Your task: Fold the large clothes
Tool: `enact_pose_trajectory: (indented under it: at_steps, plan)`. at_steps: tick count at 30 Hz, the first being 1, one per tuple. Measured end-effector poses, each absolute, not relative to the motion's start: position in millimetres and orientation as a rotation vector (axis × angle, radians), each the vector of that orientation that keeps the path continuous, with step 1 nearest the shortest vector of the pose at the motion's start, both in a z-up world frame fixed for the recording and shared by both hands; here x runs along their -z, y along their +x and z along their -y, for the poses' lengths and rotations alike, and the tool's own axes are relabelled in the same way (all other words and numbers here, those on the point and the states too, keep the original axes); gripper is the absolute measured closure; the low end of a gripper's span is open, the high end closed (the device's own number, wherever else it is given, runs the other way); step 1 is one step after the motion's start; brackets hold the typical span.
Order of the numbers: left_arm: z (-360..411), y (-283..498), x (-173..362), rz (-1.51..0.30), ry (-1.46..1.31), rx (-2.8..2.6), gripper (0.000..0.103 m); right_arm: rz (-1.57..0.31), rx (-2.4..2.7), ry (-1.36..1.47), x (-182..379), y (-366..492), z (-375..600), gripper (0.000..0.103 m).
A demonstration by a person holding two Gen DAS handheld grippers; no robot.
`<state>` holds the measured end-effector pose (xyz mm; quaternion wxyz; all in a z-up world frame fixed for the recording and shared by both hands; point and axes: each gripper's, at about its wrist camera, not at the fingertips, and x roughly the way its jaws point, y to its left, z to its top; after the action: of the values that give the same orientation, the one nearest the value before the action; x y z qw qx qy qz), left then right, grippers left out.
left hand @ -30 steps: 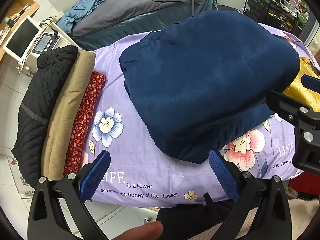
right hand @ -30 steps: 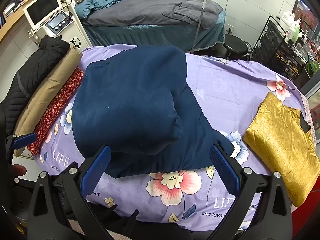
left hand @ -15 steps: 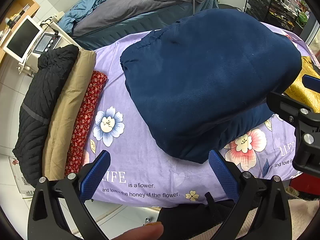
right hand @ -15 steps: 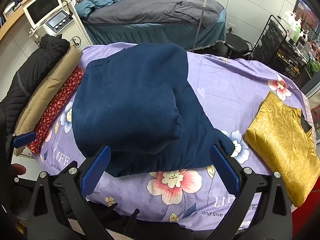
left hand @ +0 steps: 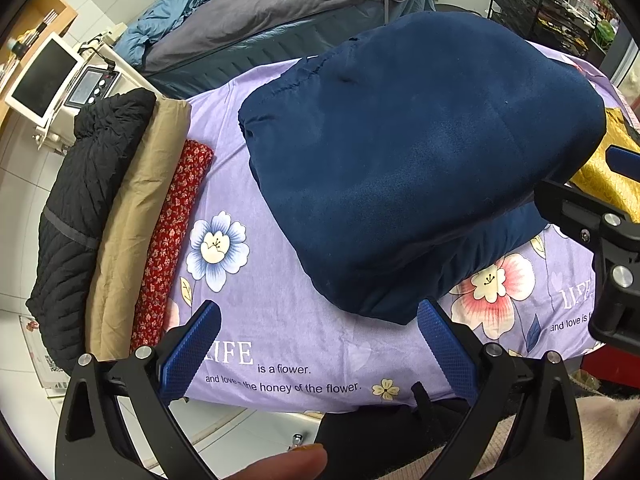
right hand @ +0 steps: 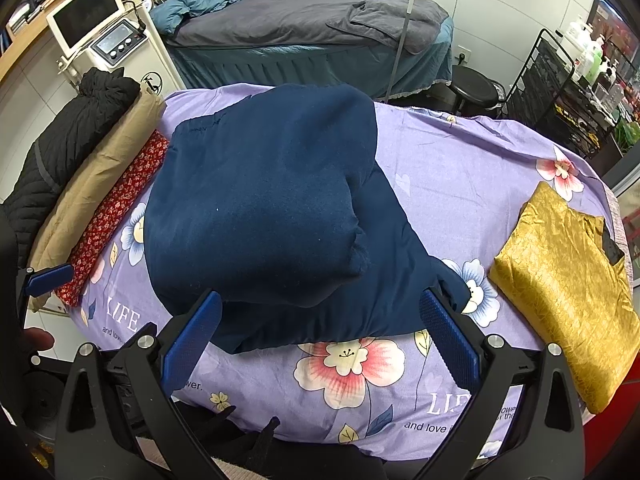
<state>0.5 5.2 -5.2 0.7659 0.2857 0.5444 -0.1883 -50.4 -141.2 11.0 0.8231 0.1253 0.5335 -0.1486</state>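
Note:
A bulky navy blue garment [left hand: 400,160] [right hand: 260,208] lies folded in a thick bundle on the purple flowered sheet [left hand: 280,344] [right hand: 460,168]. My left gripper [left hand: 320,344] hovers open at the bed's near edge, just short of the bundle's front-left corner. The right gripper [right hand: 320,336] is open too, above the near edge in front of the bundle, its blue pads empty. In the left wrist view the right gripper's black frame [left hand: 600,232] shows at the right edge.
Folded black [left hand: 80,208], tan [left hand: 132,220] and red patterned [left hand: 172,232] clothes lie in a row along the bed's left side. A folded gold garment [right hand: 568,276] rests at the right. Behind stand a grey treatment bed [right hand: 300,28], a monitor cart [right hand: 96,28] and a wire rack [right hand: 560,80].
Both cameras have shifted only slightly; the navy bundle and the other clothes lie as before, and both grippers stay open.

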Motion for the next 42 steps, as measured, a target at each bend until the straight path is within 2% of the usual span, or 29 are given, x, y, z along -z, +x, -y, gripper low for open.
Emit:
enact_pose_trajectory:
  at_steps: [42]
  plan:
    - [-4.5,1.4,9.3,-1.193,0.641,0.41,0.006,-1.138,0.317,0.266,-10.4,-50.1,142.1,0.006]
